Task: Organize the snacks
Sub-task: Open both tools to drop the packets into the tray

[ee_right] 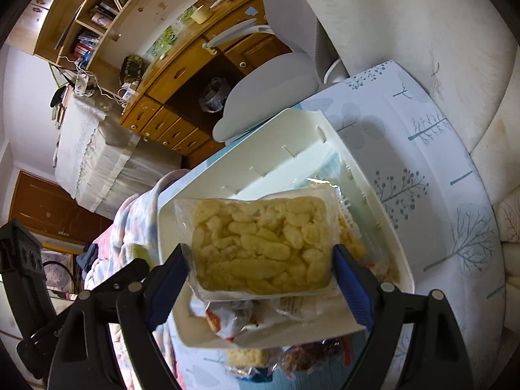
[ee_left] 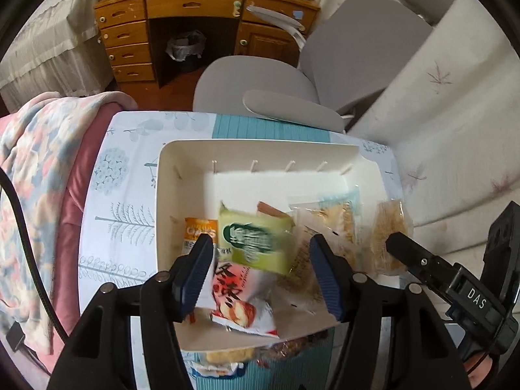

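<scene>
A white storage bin [ee_left: 182,156] stands on the table and holds several snack packs. My left gripper [ee_left: 260,273] is open above its near end; a blurred green pack [ee_left: 256,240] is between and beyond the jaws, not gripped, over a red-and-white pack [ee_left: 237,302]. An orange pack [ee_left: 200,229] lies at the left. My right gripper [ee_right: 261,276] is shut on a clear pack of yellow puffed snacks [ee_right: 260,243], held above the bin [ee_right: 302,123]. That pack also shows in the left wrist view [ee_left: 390,237], beside the right gripper's body.
More snack packs [ee_left: 227,360] lie on the table before the bin, also in the right wrist view [ee_right: 292,357]. A grey office chair [ee_left: 292,74] and wooden desk [ee_left: 201,3] stand beyond the table. A patterned blanket [ee_left: 35,169] is left, a white sofa [ee_left: 455,130] right.
</scene>
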Demonstrator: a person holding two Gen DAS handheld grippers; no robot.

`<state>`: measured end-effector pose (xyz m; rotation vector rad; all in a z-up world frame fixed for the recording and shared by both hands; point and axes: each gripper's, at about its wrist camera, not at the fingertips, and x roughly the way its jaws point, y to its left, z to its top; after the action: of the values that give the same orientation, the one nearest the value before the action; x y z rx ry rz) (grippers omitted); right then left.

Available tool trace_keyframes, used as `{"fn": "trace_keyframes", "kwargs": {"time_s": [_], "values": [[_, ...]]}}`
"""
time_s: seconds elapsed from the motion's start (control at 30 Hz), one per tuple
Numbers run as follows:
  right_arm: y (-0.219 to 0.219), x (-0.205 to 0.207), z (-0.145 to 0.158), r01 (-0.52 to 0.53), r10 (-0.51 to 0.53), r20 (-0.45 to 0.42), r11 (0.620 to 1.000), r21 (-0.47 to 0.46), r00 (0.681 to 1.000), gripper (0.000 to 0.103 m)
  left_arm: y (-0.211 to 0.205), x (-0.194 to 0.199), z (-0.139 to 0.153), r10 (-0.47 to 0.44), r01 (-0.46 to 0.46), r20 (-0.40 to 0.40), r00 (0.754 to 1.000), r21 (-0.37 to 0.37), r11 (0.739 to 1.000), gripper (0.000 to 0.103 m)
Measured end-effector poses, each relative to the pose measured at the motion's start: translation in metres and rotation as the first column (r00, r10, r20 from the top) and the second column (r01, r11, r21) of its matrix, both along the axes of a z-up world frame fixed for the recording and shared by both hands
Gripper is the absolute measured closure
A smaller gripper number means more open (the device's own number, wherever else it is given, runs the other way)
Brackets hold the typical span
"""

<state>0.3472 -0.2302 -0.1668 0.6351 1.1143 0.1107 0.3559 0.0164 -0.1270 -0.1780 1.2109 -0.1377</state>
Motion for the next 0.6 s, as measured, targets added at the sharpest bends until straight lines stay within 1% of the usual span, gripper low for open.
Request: {"fn": "trace_keyframes", "kwargs": {"time_s": [0.03,0.1,0.13,0.2,0.3,0.5,0.6], "values": [[0.0,0.001,-0.002,-0.001,0.001,-0.004,1.0,-0.009,1.0,0.014,0.001,0.0,-0.001,0.001,-0.001,0.007,1.0,0.008,1.0,0.036],[0.001,0.001,-0.007,-0.007,0.007,-0.014,1.0,-0.029,1.0,0.008,0.003,-0.001,-0.002,0.003,-0.004,0.021,1.0,0.017,1.0,0.034],[0.001,0.0,-0.008,-0.007,0.007,-0.012,0.999,-0.031,1.0,0.006,0.004,-0.002,-0.001,0.005,-0.006,0.022,1.0,0.018,1.0,0.031],[0.001,-0.004,-0.006,-0.013,0.013,0.012,1.0,-0.021,1.0,0.006,0.006,-0.005,0.0,0.012,-0.013,0.018,1.0,0.014,1.0,0.027],[0.002,-0.008,0.001,-0.03,0.031,0.023,0.998,-0.05,0.999,0.004,0.009,-0.015,0.007,0.026,-0.026,0.036,0.999,0.008,1.0,0.027],[-0.003,-0.029,0.018,-0.049,0.051,0.048,0.997,-0.055,0.998,0.004,0.016,-0.051,0.032,0.058,-0.055,0.114,0.992,-0.033,0.998,0.027],[-0.004,-0.045,0.027,-0.066,0.071,0.081,0.995,-0.07,0.994,0.004,0.017,-0.073,0.039,0.073,-0.068,0.119,0.99,-0.041,0.997,0.027]]}}
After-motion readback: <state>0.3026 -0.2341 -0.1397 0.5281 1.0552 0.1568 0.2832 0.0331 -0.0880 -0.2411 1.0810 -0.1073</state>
